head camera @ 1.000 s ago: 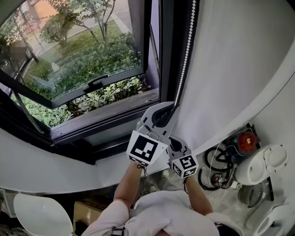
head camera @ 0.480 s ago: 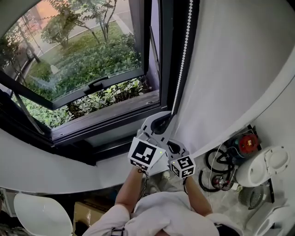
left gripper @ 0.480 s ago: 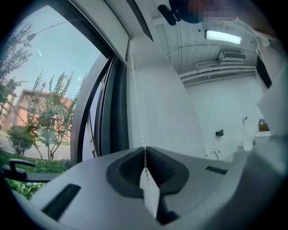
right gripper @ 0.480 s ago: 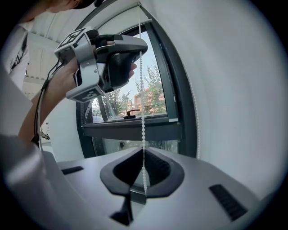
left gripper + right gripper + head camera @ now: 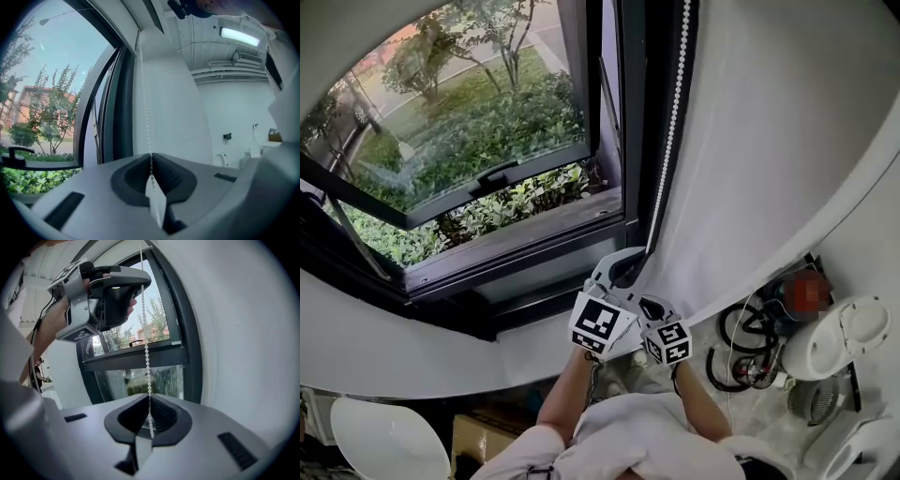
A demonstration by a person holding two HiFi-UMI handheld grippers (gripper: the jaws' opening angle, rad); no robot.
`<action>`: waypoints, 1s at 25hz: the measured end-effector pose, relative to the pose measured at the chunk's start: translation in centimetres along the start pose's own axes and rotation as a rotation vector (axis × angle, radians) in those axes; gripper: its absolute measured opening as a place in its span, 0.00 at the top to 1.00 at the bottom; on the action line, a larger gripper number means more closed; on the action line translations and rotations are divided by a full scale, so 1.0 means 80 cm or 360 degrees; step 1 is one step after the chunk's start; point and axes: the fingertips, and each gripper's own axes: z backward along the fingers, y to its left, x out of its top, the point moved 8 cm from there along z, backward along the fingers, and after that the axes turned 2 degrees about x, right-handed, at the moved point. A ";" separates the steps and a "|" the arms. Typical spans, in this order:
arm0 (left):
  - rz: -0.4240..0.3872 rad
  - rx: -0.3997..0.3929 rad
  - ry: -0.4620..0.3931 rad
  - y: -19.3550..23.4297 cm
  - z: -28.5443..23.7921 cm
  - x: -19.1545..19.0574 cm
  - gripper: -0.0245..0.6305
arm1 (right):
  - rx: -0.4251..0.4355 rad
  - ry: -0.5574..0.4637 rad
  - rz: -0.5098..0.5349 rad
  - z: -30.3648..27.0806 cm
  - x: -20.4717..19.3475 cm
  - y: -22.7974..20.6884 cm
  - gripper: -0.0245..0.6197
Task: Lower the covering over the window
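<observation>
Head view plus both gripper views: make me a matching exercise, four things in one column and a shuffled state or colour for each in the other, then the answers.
Column one:
1. bead chain
2. left gripper
3. right gripper
4. window sash

Column two:
A. swung open outward
B. shut on the chain, the lower grip
C. white, running down through both sets of jaws
D. shut on the chain, the upper grip

Pairs: 1-C, 2-D, 3-B, 4-A.

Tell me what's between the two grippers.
Only a taut stretch of bead chain, running from right gripper up to left gripper, in the right gripper view.
</observation>
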 end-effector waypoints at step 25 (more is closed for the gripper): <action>0.0150 0.0027 0.0257 -0.010 0.007 -0.109 0.93 | 0.0000 0.0416 -0.0061 -0.031 -0.089 -0.009 0.95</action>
